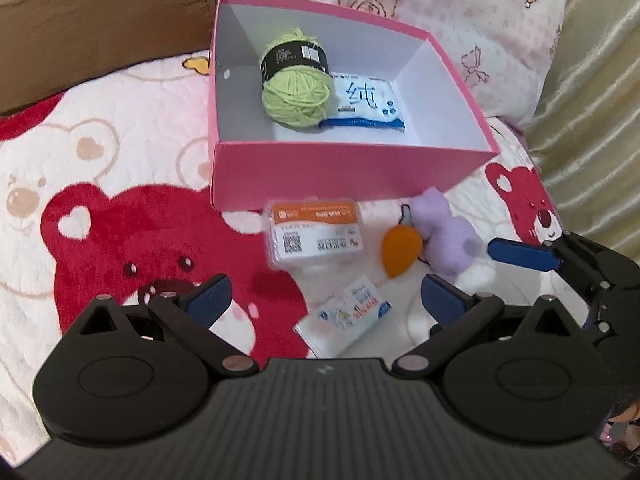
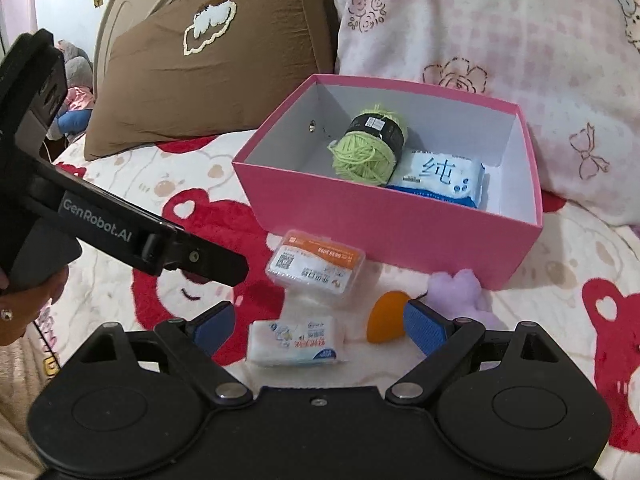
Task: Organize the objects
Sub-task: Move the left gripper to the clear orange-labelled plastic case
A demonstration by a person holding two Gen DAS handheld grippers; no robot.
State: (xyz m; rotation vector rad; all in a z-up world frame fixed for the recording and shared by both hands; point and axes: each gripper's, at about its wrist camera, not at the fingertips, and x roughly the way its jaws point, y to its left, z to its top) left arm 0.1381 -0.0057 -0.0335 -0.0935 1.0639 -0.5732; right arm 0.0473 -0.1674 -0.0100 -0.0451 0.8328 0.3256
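Note:
A pink box point(image 1: 352, 168) point(image 2: 384, 224) stands on the bed and holds a green yarn ball point(image 1: 298, 92) point(image 2: 366, 152) and a blue-white wipes pack point(image 1: 366, 102) point(image 2: 440, 178). In front of it lie a clear plastic case point(image 1: 314, 232) point(image 2: 316, 266), a small tissue pack point(image 1: 344, 316) point(image 2: 296, 340), an orange egg-shaped piece point(image 1: 400, 248) point(image 2: 384, 318) and a lilac plush point(image 1: 444, 236) point(image 2: 456, 286). My left gripper point(image 1: 324, 296) hangs open above the tissue pack. My right gripper point(image 2: 320, 326) is open too, with the tissue pack and orange piece between its fingers, untouched.
A bear-print blanket point(image 1: 120, 216) covers the bed. A brown pillow point(image 2: 200, 60) and a pink floral pillow point(image 2: 480, 32) lie behind the box. A shiny beige curtain point(image 1: 592, 100) hangs at the right. The left gripper's body point(image 2: 120, 232) crosses the right wrist view.

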